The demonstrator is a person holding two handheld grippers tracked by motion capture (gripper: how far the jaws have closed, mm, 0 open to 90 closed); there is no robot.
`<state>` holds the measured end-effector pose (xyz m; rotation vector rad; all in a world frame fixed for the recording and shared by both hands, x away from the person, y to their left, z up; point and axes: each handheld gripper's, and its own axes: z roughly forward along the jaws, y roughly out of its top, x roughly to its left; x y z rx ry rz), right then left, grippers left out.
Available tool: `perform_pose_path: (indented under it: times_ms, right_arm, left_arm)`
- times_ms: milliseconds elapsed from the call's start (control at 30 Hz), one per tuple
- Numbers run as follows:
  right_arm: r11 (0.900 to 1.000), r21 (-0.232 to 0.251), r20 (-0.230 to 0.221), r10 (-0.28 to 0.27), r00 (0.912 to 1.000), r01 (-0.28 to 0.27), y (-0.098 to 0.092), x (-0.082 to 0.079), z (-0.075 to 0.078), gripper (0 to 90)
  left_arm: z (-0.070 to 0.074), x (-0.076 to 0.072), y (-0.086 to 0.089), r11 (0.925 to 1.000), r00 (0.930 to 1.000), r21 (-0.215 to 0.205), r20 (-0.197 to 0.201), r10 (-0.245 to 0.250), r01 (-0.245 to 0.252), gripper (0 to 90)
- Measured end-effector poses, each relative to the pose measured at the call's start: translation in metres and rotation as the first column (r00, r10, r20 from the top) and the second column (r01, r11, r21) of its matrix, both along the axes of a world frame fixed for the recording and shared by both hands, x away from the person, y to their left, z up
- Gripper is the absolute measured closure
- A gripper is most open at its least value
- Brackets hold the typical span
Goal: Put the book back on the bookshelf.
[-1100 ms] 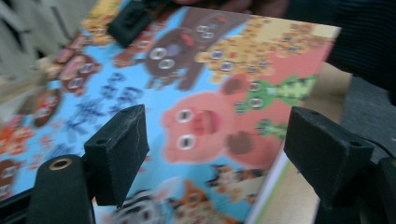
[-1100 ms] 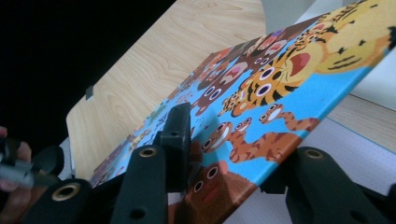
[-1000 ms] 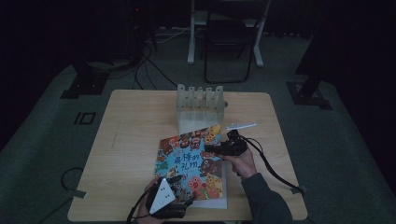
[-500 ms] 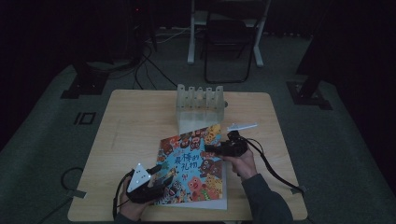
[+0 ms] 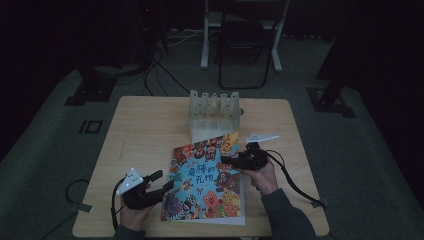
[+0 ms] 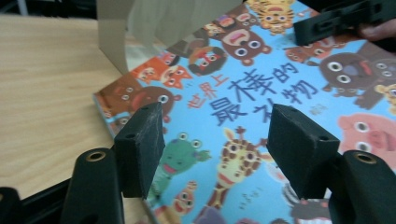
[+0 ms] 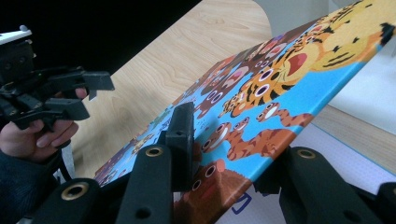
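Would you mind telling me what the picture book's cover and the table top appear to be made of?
The picture book cover looks like stiff printed board with a slightly glossy finish: clamped at its edge by the right gripper, it lifts flat without sagging. The table top looks like pale wood or wood-look laminate, matt, with fine straight grain lines; which of the two is unclear.

Wooden table [image 5: 140, 135] — book [image 5: 210, 175], rack [image 5: 213, 116]
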<state>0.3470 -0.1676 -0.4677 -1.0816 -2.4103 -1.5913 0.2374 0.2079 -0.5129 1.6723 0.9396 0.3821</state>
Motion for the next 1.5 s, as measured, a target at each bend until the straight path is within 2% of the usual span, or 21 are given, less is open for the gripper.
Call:
perform_pose_path:
  times_ms: [133, 333, 467, 533, 567, 767, 967, 1167, 1500]
  right_arm:
    - [1.000, 0.002, 0.022, 0.005, 0.9997, -0.005, -0.002, -0.003, 0.003, 65.8]
    - [1.000, -0.003, 0.049, 0.019, 0.9986, -0.019, -0.004, -0.006, 0.006, 65.7]
    - [1.000, -0.003, 0.076, 0.028, 0.9967, -0.028, -0.006, -0.009, 0.009, 65.8]
    - [1.000, -0.003, 0.076, 0.028, 0.9967, -0.028, -0.006, -0.009, 0.009, 65.8]
    - [0.999, -0.003, 0.093, 0.035, 0.9951, -0.035, -0.007, -0.011, 0.011, 65.8]
    - [0.999, -0.002, 0.113, 0.038, 0.9929, -0.038, -0.009, -0.014, 0.013, 65.9]
    - [0.999, -0.001, 0.127, 0.039, 0.9912, -0.040, -0.010, -0.015, 0.014, 66.0]
    - [0.999, 0.002, 0.161, 0.044, 0.9860, -0.045, -0.013, -0.020, 0.018, 66.2]
    - [0.999, 0.001, 0.193, 0.050, 0.9800, -0.051, -0.016, -0.024, 0.022, 66.2]
  left_arm:
    - [0.000, 0.003, 0.000, 1.0000, 0.9999, 0.006, -0.012, -0.005, 0.005, 33.7]
    - [0.001, 0.008, 0.002, 0.9994, 0.9978, -0.021, -0.060, -0.030, 0.029, 32.1]
    - [0.001, 0.012, 0.003, 0.9987, 0.9955, -0.018, -0.081, -0.049, 0.048, 30.5]
    - [0.001, 0.013, 0.003, 0.9985, 0.9953, -0.025, -0.083, -0.051, 0.049, 30.3]
    - [0.001, 0.016, 0.004, 0.9978, 0.9941, -0.032, -0.090, -0.060, 0.057, 29.9]
    - [0.003, 0.021, 0.002, 0.9985, 0.9956, -0.025, -0.079, -0.050, 0.049, 28.4]
    - [0.002, 0.023, 0.001, 0.9983, 0.9946, -0.020, -0.087, -0.057, 0.055, 28.3]
    - [0.001, 0.025, 0.001, 0.9985, 0.9954, -0.020, -0.080, -0.053, 0.051, 28.3]
    - [0.002, 0.029, 0.003, 0.9988, 0.9959, -0.009, -0.077, -0.048, 0.047, 28.2]
